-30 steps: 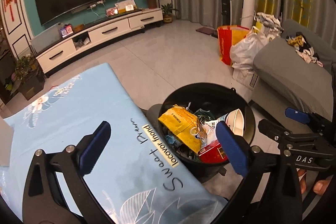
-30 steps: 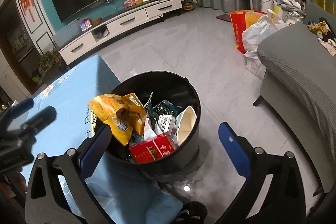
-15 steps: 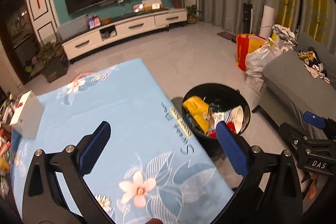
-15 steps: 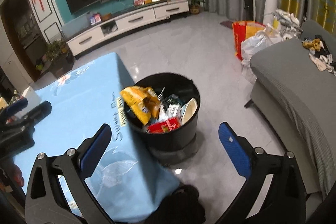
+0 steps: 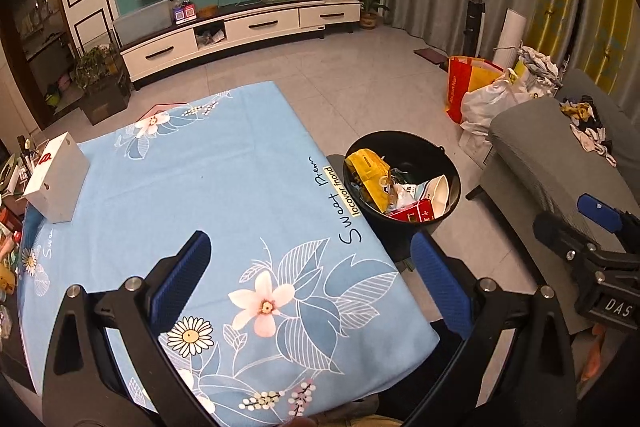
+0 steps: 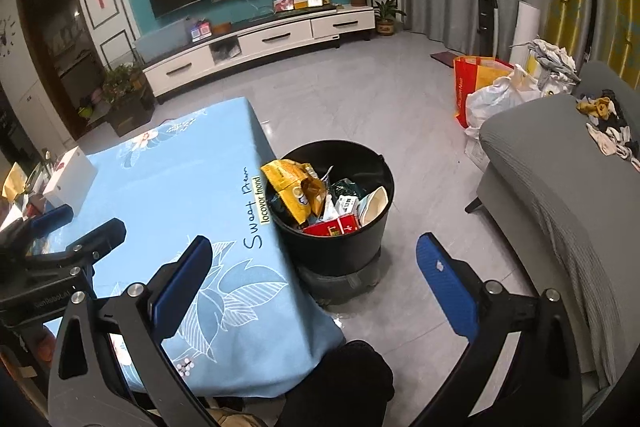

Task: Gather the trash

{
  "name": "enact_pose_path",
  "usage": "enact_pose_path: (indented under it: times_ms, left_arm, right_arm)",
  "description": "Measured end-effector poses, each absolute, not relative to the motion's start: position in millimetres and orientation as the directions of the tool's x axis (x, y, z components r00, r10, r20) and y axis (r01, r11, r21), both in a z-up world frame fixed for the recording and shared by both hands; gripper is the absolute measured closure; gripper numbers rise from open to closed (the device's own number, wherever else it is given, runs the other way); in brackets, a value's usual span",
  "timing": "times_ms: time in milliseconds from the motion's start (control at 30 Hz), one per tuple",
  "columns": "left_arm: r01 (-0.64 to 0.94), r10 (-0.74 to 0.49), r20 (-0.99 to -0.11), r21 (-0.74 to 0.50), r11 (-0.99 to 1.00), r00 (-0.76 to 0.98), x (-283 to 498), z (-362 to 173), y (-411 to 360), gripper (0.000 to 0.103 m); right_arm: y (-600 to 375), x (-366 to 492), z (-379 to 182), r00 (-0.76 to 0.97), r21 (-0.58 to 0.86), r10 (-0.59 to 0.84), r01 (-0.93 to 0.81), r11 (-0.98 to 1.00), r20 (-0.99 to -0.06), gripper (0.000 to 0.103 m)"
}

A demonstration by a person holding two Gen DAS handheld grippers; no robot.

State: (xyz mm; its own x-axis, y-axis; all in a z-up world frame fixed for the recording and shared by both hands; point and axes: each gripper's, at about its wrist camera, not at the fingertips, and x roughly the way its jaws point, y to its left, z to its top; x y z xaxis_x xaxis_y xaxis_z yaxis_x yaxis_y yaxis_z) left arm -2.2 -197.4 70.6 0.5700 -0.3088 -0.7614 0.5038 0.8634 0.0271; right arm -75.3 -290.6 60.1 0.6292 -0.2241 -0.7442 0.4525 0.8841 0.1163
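Observation:
A round black trash bin (image 5: 428, 151) (image 6: 336, 247) stands on the floor at the table's right edge. It holds a yellow snack bag (image 5: 370, 173) (image 6: 296, 187), a red box (image 5: 414, 213) (image 6: 332, 227), a white paper cup (image 6: 374, 205) and other wrappers. My left gripper (image 5: 310, 281) hangs open above the blue flowered tablecloth (image 5: 200, 195), nothing between its fingers. My right gripper (image 6: 316, 281) is open too, high above the bin's near side and the cloth's corner (image 6: 260, 327). Each gripper shows at the edge of the other's view.
A white box (image 5: 56, 183) sits at the table's far left edge, with small clutter beyond it. A grey sofa (image 6: 560, 195) stands to the right, bags (image 5: 480, 95) behind it. The tiled floor runs back to a TV cabinet (image 5: 240, 31).
Both grippers have pulled up and back from the bin, which now looks smaller and farther. More of the tablecloth and the white box have come into view. Both stay open.

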Motion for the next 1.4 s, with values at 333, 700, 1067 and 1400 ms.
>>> enact_pose_path:
  times_ms: [333, 700, 1067, 1400]
  left_arm:
    - [0.496, -0.305, -0.753, 0.033, 0.868, 0.583, -5.9, 73.6, -190.6, 0.003]
    - [0.487, -0.289, -0.745, 0.054, 0.872, 0.601, -6.6, 75.2, -191.8, 0.003]
    - [0.484, -0.289, -0.738, 0.058, 0.873, 0.61, -6.5, 78.0, -189.4, 0.003]
    - [0.486, -0.29, -0.733, 0.064, 0.872, 0.616, -7.5, 79.2, -190.2, 0.003]
  right_arm:
    - [-285.1, -69.2, 54.1, 0.608, 0.097, -0.226, 0.452, 0.887, -0.761, 0.003]
    - [-283.7, -66.5, 52.7, 0.606, 0.091, -0.228, 0.45, 0.888, -0.762, 0.003]
    - [-286.6, -69.7, 51.5, 0.607, 0.091, -0.232, 0.454, 0.886, -0.76, 0.004]
    - [-288.1, -70.6, 52.4, 0.605, 0.089, -0.235, 0.456, 0.886, -0.761, 0.004]
